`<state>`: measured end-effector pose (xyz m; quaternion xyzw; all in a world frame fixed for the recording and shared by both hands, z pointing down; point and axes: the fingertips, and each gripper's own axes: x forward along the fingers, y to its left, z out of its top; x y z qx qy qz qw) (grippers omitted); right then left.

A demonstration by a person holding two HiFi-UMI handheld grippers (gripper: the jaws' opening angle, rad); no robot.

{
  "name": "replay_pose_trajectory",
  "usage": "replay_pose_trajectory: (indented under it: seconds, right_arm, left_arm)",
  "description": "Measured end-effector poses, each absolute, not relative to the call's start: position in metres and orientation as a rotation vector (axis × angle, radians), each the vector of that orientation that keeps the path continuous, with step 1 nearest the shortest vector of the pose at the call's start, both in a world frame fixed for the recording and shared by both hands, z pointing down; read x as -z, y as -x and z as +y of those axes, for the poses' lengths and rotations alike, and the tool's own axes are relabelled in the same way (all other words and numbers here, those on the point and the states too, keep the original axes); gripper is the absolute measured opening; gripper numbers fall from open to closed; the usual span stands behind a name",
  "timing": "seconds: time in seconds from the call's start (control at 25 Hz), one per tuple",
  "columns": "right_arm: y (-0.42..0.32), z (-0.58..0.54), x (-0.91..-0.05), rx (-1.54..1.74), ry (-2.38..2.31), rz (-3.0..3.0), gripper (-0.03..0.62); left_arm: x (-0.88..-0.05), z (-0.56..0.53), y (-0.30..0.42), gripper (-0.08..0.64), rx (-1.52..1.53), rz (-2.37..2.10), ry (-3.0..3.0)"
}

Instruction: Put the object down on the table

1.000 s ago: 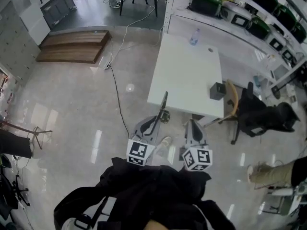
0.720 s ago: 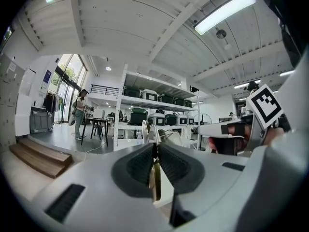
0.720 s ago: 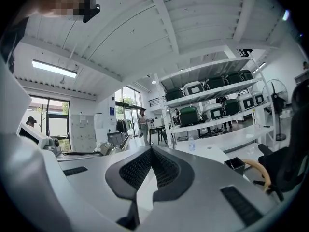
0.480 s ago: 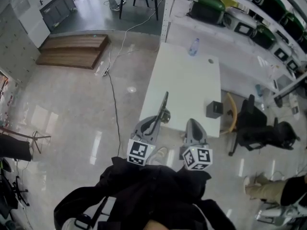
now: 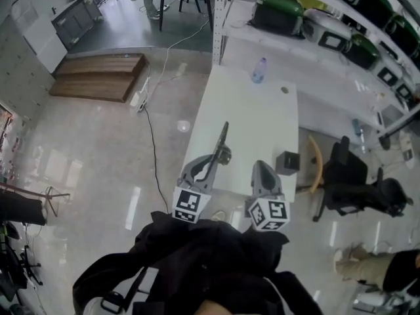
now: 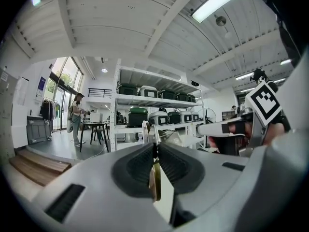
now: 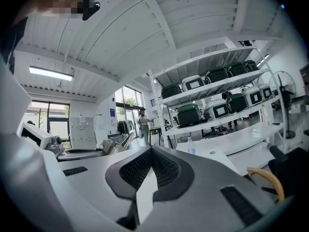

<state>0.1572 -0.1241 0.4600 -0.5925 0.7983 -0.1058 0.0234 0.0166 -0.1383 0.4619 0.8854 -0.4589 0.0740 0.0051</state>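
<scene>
Plainly not set down yet: long thin object (image 5: 223, 140) pinched edge-on between the jaws of the left gripper (image 5: 211, 167), sticking out past their tips and pointing toward the far end of the room. From the head view, held over the near left part of the white tabletop (image 5: 262, 110), dark along its length, with a rounded bulge just beyond the jaw tips. Cannot tell how high above the surface.

From the left gripper view, jaws drawn nearly together, with the pads pressing on either side of a thin olive-coloured edge and a pale metal part rising past the tips — no gap visible between pads and object.

Right gripper (image 5: 261, 166) just to the right of the left one, about level with it, over the tabletop's near edge. Jaws pressed together at the tips, with nothing between them.

Elsewhere on the tabletop, well apart from the held object: clear bottle (image 5: 259, 71) at the far end and small dark box (image 5: 287, 162) by the near right edge. Chair (image 5: 319, 166) with a curved wooden back just right of the tabletop. Shelves (image 5: 341, 18) carrying green and white cases along the far right.
</scene>
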Motion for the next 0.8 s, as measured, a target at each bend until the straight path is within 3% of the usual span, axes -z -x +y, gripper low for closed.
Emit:
replay_pose_trajectory:
  seconds: [0.8]
  right_arm:
    - [-0.159, -0.174, -0.503, 0.500, 1.847, 2.487, 0.003]
  left_arm:
    - [-0.501, -0.200, -0.025, 0.032, -0.536, -1.389, -2.791]
